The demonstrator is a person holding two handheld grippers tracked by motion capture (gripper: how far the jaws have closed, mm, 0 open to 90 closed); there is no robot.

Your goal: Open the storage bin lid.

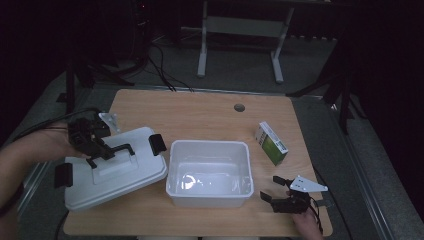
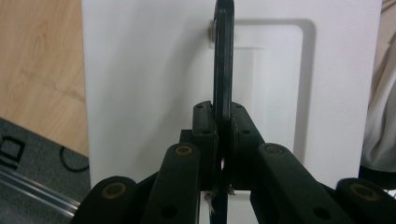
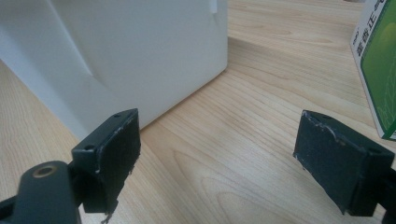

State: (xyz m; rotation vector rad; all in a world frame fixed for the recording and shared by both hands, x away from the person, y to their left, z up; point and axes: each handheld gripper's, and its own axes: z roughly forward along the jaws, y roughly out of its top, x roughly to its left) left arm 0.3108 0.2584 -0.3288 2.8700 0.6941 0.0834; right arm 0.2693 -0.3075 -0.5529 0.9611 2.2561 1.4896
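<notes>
Table point(image 1: 200, 107) — pale wood grain; tub point(image 1: 209, 150) — glossy white plastic

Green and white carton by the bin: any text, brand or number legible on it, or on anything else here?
Green and white carton: printed characters along its white edge in the right gripper view, cut off by the frame and too blurred to read.
White lid, white bin, table: none.

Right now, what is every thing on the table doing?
White bin: open, empty, upright.
Lid: off the bin, lying beside it.
Lid handle: pinched by the left hand-held gripper.
Right hand-held gripper: open, holding nothing.
Green box: shut, lying apart from the bin.
</notes>
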